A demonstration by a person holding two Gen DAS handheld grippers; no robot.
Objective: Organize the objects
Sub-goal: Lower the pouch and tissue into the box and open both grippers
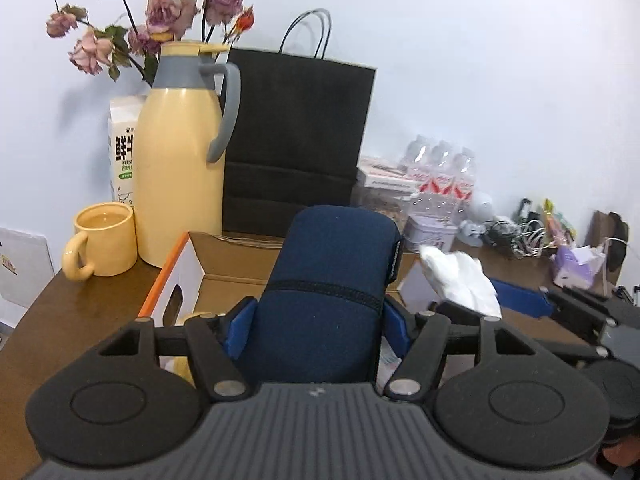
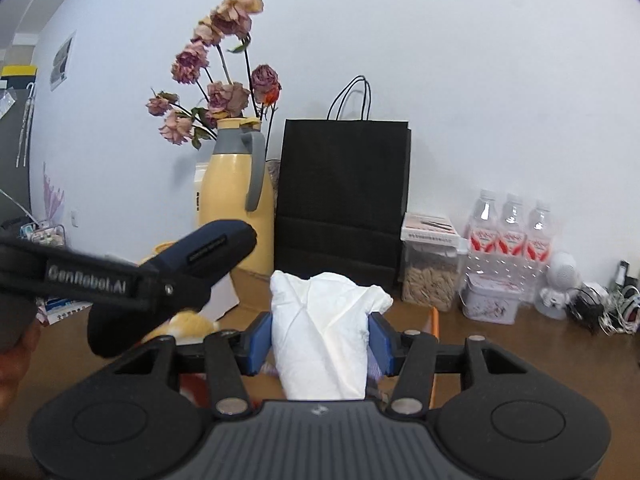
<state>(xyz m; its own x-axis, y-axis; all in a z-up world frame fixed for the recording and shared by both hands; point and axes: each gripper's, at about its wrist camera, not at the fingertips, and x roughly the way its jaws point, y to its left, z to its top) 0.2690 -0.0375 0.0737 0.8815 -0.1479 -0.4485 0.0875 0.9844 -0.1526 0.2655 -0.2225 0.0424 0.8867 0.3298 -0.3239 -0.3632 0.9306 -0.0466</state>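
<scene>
At the far left of the brown tabletop (image 1: 80, 320) stands a yellow mug (image 1: 105, 240), and just beside it, to the right, a tall yellow thermos jug (image 1: 180, 152) with a grey collar and handle; a white milk carton (image 1: 122, 152) and a bunch of dried pink roses (image 1: 160, 16) show behind the jug. Next comes a black paper bag (image 1: 296, 140) standing upright against the white wall. In front of the jug and bag sits an open cardboard box (image 1: 224, 256) with an orange edge. The left gripper (image 1: 320, 320) is above that box, its blue fingers (image 1: 240, 332) pinching a dark blue zippered pouch (image 1: 332, 280) on both sides, so the pouch is held in the air over the box; the right wrist view shows the same pouch sticking out past the jug. To the right, the right gripper (image 2: 320, 344) has its blue fingers (image 2: 260, 340) clamped on a crumpled white cloth (image 2: 324, 328), also lifted above the box's right side, near the orange edge. Further right along the wall are a clear container of grain (image 2: 430, 276) with a flat box on top, a white tin (image 2: 494, 300) in front, and 3 water bottles (image 2: 512, 228) with red labels. Beyond them lie a small white figurine (image 2: 560, 280) and a tangle of cables (image 2: 608, 308), and in the left wrist view a purple tissue pack (image 1: 576, 264) at the far right.
</scene>
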